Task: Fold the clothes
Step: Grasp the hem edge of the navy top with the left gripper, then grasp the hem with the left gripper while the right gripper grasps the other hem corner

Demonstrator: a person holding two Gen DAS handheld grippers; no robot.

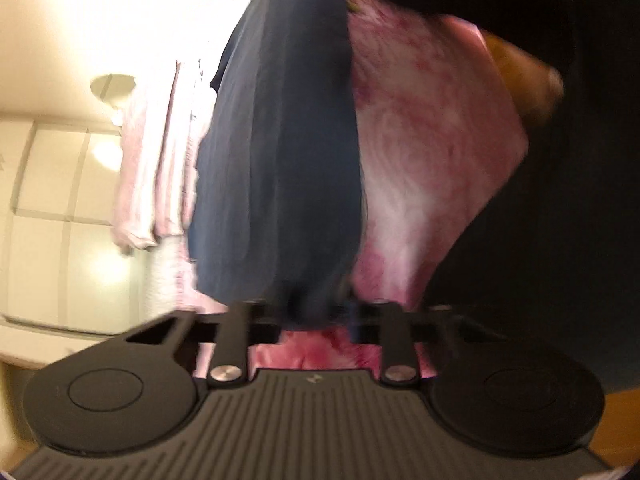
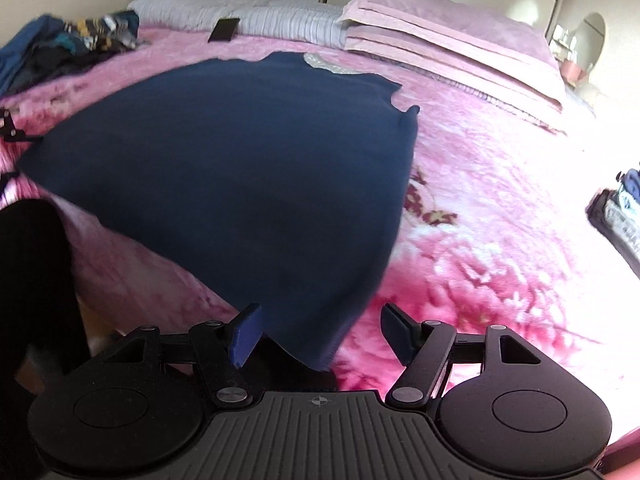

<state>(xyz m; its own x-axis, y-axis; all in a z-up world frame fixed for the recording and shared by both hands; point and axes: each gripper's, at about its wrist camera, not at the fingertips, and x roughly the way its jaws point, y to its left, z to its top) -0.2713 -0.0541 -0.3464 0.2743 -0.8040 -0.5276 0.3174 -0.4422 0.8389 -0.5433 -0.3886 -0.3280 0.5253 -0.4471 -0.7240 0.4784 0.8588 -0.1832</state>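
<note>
A navy blue garment [image 2: 240, 168] lies spread flat on a pink flowered blanket [image 2: 480, 208] on the bed. My right gripper [image 2: 320, 330] is open just above the garment's near corner, one blue pad [image 2: 245, 334] on each side of it, holding nothing. In the left wrist view the same navy garment [image 1: 280, 160] stretches away from my left gripper [image 1: 316, 312]. Its jaws are closed in on the cloth edge. The fingertips are hidden under the fabric.
A pile of dark and patterned clothes [image 2: 68, 46] lies at the bed's far left. Folded pink bedding [image 2: 448, 52] is stacked at the far right. A black phone [image 2: 224, 29] lies near the pillows. A basket [image 2: 618, 216] stands at the right edge.
</note>
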